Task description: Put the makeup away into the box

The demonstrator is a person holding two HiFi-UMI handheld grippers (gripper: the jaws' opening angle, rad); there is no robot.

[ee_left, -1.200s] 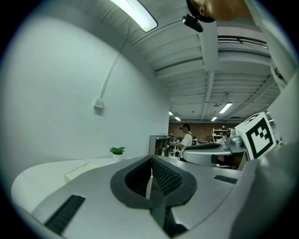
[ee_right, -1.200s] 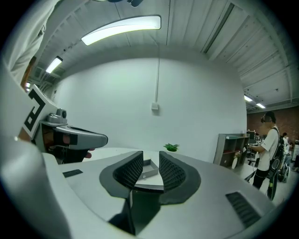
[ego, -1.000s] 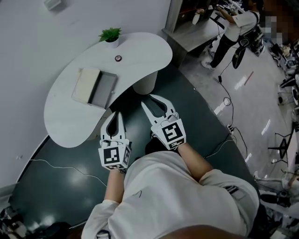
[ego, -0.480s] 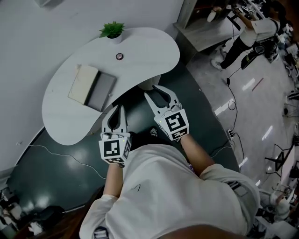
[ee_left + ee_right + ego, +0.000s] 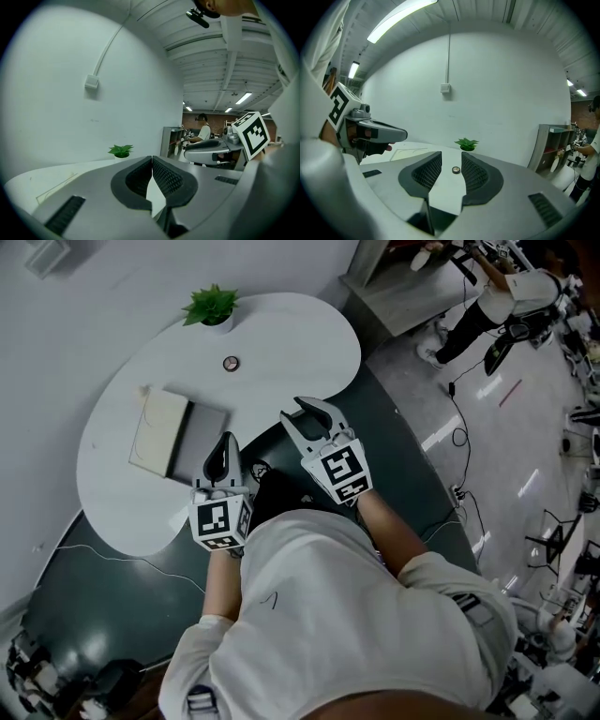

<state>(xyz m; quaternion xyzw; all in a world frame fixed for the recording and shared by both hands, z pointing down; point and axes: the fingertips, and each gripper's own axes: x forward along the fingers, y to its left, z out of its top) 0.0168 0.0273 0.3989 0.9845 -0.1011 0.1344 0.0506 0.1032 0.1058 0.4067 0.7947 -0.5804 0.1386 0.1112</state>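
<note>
The left gripper (image 5: 223,439) has its fingers clenched on nothing. The right gripper (image 5: 306,411) has its fingers released and empty. The makeup (image 5: 231,363) lies on the desk (image 5: 291,334), well ahead of both. The open box (image 5: 178,435) sits just left of the left fingers.

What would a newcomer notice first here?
A white curved table stands out in the head view, an open flat box at its left and a small round item beyond it, near the potted plant at the far edge. At the near edge, the left gripper is shut and the right gripper open, both empty.
</note>
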